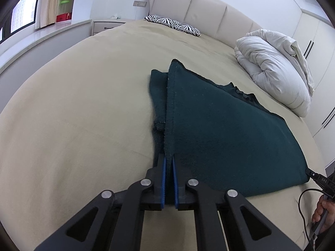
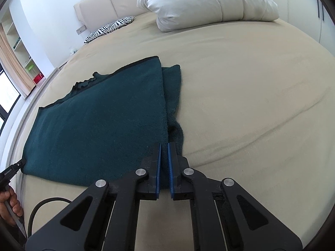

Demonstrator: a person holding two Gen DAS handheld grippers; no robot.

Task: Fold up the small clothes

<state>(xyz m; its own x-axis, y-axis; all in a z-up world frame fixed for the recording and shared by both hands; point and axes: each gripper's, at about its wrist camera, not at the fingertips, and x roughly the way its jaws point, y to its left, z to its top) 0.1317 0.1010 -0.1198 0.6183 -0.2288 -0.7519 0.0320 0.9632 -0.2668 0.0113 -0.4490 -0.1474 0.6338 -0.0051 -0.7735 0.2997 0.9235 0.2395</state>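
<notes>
Both fingers (image 1: 169, 161) (image 2: 165, 146) pinch the green garment's (image 1: 219, 129) near corners.

Around me I see a beige bed sheet (image 1: 73, 104) spread smooth over the whole bed. At the far end stands a cream padded headboard (image 1: 209, 10), with a zebra-print pillow (image 1: 173, 24) lying just before it. To the far right a white duvet (image 1: 272, 73) sits bundled up. Far left, a white nightstand (image 1: 104, 26) stands beside a window (image 1: 23, 14).
</notes>
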